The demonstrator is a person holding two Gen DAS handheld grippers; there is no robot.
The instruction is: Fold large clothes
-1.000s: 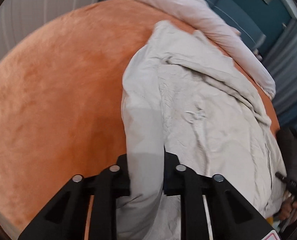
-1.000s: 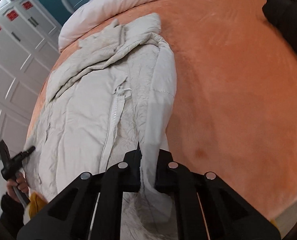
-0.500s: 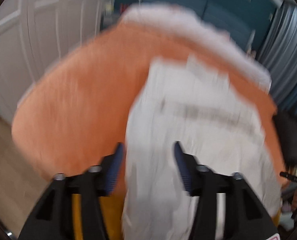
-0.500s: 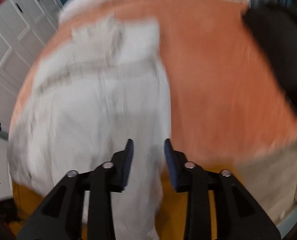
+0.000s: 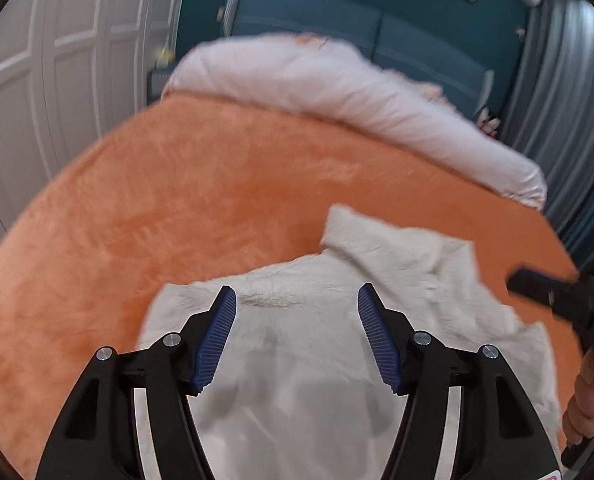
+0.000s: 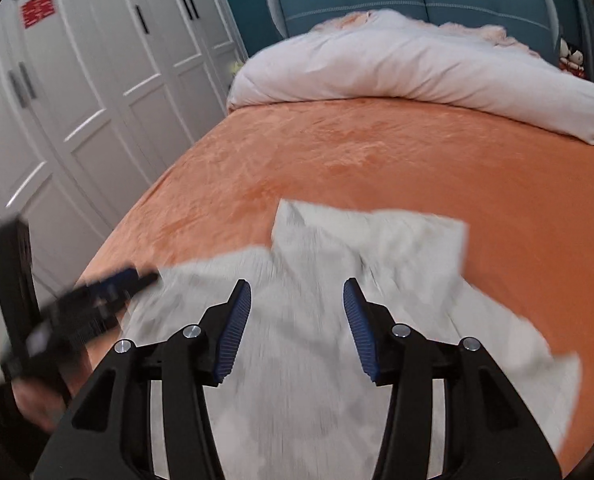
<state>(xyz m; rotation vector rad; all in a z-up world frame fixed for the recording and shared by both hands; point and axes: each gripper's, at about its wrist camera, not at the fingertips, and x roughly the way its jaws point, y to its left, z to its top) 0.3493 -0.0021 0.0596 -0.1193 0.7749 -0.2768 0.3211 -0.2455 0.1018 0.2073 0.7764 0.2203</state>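
Jacket, pale, lying part-folded on bed; your left hand-held gripper and right hand-held gripper both released, further folds likely pending.

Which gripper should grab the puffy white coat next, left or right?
Probably either, slightly the left. Both grippers hang open over the coat. The left gripper faces the coat's near left edge, with flat fabric between its jaws. The right gripper sits mid-coat.

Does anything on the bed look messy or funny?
Yes. The pale grey padded jacket lies rumpled and crooked on the orange plush blanket, its far edge bunched unevenly. Nothing looks torn or spilled.
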